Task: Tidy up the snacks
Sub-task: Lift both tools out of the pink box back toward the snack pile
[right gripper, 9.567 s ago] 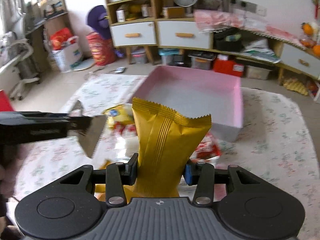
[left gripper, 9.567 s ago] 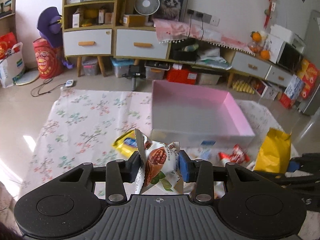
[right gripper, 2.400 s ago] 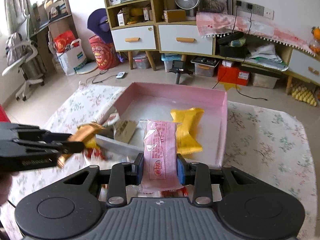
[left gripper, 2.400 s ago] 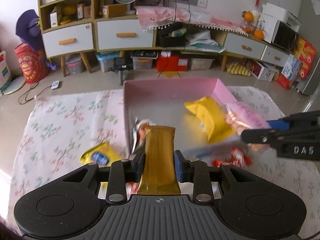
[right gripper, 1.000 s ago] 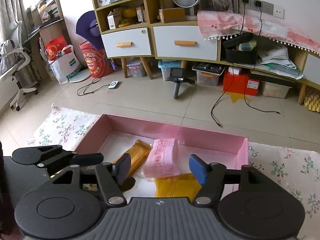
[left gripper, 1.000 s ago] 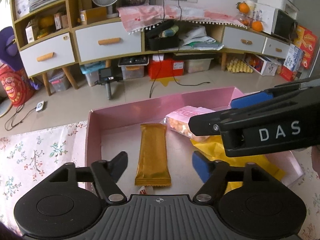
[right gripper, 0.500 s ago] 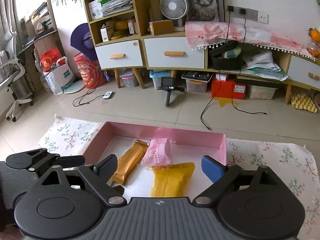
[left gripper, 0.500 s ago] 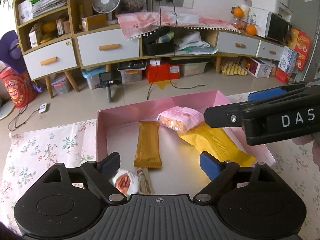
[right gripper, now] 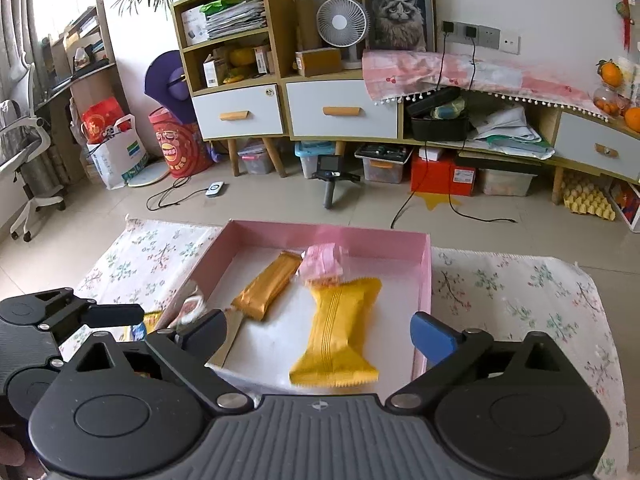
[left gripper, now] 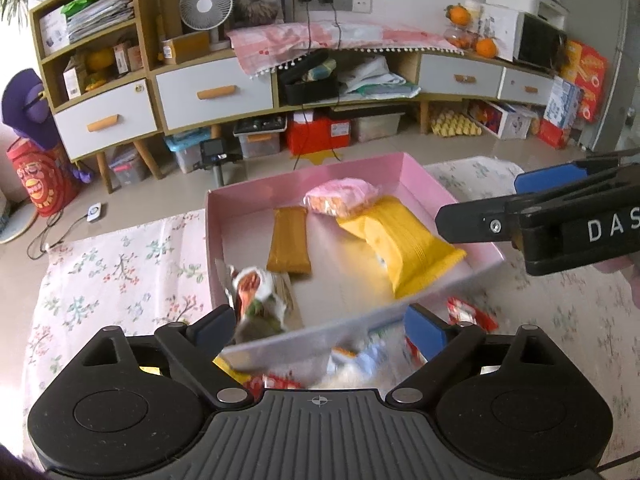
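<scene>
A pink box [left gripper: 280, 186] on the floral cloth holds a gold bar [left gripper: 289, 240], a pink packet [left gripper: 340, 202], a yellow bag [left gripper: 404, 240] and a white nut packet [left gripper: 256, 292]. My left gripper [left gripper: 318, 326] hovers above the box's near wall, its jaws opening with nothing gripped. The right gripper [left gripper: 540, 216] reaches in from the right. In the right wrist view the box [right gripper: 328, 232] shows the gold bar [right gripper: 268, 288], pink packet [right gripper: 324, 264] and yellow bag [right gripper: 340, 336]. My right gripper [right gripper: 318, 336] is also opening and holds nothing. The left gripper [right gripper: 80, 316] is at the left.
Red wrappers [left gripper: 468, 312] and a yellow packet [left gripper: 228, 368] lie on the floral cloth [left gripper: 120, 264] in front of the box. Beyond it are a small tripod camera [right gripper: 330, 184], cables, and low cabinets [right gripper: 340, 108] along the wall.
Both grippers have drawn back and risen from the box, and their jaws have spread wider. The gold bar and pink packet, held earlier, now lie in the box.
</scene>
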The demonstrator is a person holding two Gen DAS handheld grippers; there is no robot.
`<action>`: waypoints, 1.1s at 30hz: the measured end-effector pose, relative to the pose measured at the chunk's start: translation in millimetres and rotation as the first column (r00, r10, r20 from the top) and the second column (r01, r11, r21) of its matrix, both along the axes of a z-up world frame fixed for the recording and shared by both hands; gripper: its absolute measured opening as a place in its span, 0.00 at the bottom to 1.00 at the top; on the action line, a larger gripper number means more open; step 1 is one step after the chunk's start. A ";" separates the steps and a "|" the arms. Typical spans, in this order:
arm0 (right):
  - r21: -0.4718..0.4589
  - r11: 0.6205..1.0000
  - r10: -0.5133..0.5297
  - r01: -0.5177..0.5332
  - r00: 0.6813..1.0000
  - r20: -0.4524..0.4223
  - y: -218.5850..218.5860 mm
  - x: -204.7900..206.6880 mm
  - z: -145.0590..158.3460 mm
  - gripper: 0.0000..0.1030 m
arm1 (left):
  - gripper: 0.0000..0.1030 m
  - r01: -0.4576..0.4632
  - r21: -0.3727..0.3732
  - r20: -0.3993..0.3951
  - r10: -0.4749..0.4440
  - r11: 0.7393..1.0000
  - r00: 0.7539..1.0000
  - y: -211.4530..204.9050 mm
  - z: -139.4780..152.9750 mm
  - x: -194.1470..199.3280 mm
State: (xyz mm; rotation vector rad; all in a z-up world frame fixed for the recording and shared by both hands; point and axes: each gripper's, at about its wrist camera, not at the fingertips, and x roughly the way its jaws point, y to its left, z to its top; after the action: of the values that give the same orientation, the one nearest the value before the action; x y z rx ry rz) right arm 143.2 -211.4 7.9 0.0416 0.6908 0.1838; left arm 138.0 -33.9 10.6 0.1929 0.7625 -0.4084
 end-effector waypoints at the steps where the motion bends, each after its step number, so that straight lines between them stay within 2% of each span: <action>1: 0.004 1.000 -0.001 0.001 1.000 0.002 0.3 -5.0 0.0 0.79 | 0.91 0.004 0.004 0.002 -0.004 1.000 1.000 1.0 0.2 -4.5; 8: 0.001 1.000 0.014 -0.014 1.000 0.008 9.9 -34.1 0.7 0.79 | 0.92 0.020 0.007 -0.016 -0.020 1.000 1.000 9.5 2.5 -36.4; 11: 0.019 1.000 0.018 -0.018 1.000 0.011 11.8 -45.9 -0.3 0.80 | 0.95 0.026 0.009 -0.016 -0.026 1.000 1.000 12.8 1.4 -49.7; 21: 0.021 0.999 0.029 -0.029 0.999 0.030 15.5 -76.2 -18.5 0.83 | 0.95 0.036 0.061 0.014 -0.037 0.998 0.999 29.5 -8.5 -74.3; 26: -0.033 0.998 0.045 -0.044 0.998 0.039 20.7 -85.6 -29.2 0.83 | 0.95 0.063 0.122 0.033 -0.067 0.991 0.997 35.8 -17.5 -82.3; 29: -0.105 0.991 0.090 -0.085 0.995 0.040 26.2 -90.4 -35.6 0.83 | 0.95 0.098 0.178 0.055 -0.110 0.979 0.992 38.1 -23.4 -87.8; 33: -0.195 0.974 0.125 -0.117 0.992 0.031 30.1 -94.4 -44.7 0.83 | 0.95 0.172 0.209 0.046 -0.186 0.963 0.982 39.8 -29.9 -93.4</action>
State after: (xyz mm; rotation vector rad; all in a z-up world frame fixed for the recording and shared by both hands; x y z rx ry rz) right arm 48.7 -181.3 -36.8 -0.1899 0.6656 0.2335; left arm 44.6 5.9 -19.3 0.4686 0.7246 -0.4931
